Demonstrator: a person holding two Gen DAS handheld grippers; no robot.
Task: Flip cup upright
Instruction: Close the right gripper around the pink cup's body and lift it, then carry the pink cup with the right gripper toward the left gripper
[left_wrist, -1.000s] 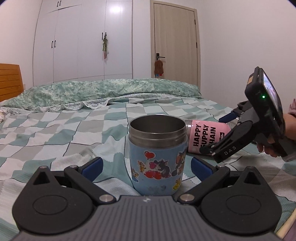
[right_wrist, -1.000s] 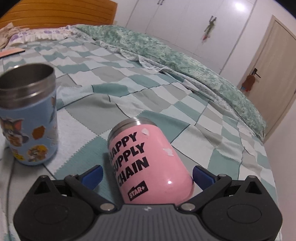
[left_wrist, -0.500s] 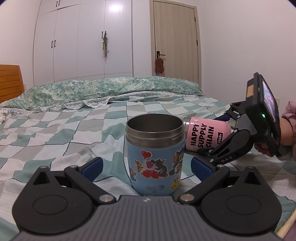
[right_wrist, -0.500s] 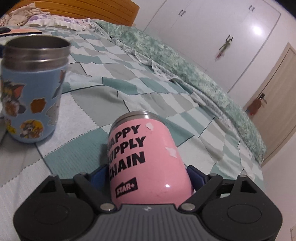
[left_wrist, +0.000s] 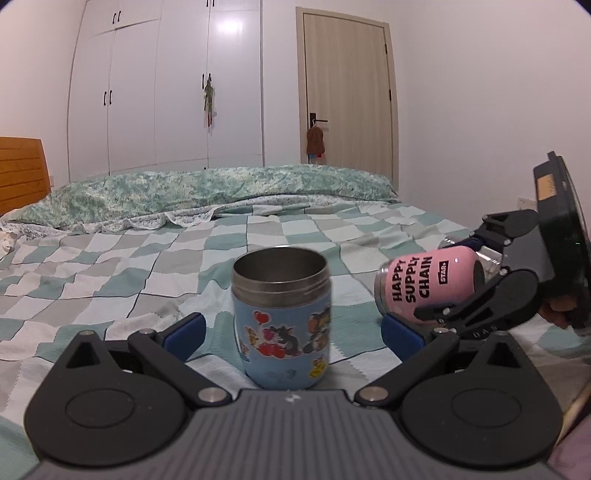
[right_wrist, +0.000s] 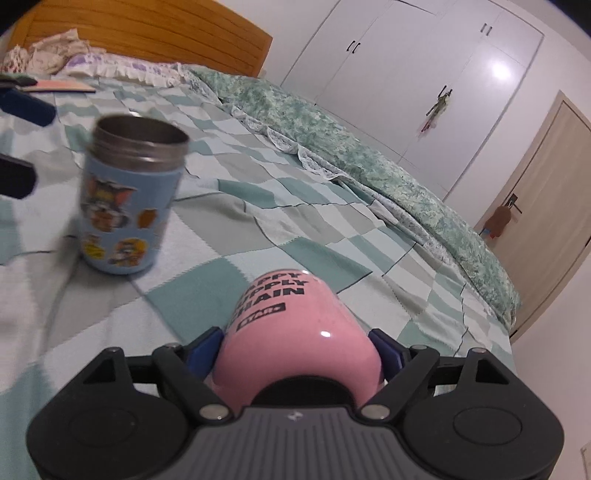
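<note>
A pink cup (right_wrist: 295, 336) printed "HAPPY SUPPLY CHAIN" is clamped between the blue pads of my right gripper (right_wrist: 293, 350). In the left wrist view the pink cup (left_wrist: 424, 286) is lifted off the bed on its side, its steel rim pointing left, with the right gripper (left_wrist: 491, 291) shut around its base. A blue cartoon-sticker cup (left_wrist: 282, 295) stands upright on the checked bedspread between the spread fingers of my left gripper (left_wrist: 291, 332), which is open and not touching it. It also shows in the right wrist view (right_wrist: 129, 203).
A green floral quilt (left_wrist: 207, 188) lies rolled across the far side of the bed. A wooden headboard (right_wrist: 147, 33) and pillows are at the left. White wardrobes (left_wrist: 166, 85) and a door (left_wrist: 347, 96) stand behind. The bed edge (right_wrist: 509, 332) is on the right.
My right gripper closed on the pink cup and lifted it off the bedspread, tilting it. The left gripper backed off slightly from the blue cup and stays open.
</note>
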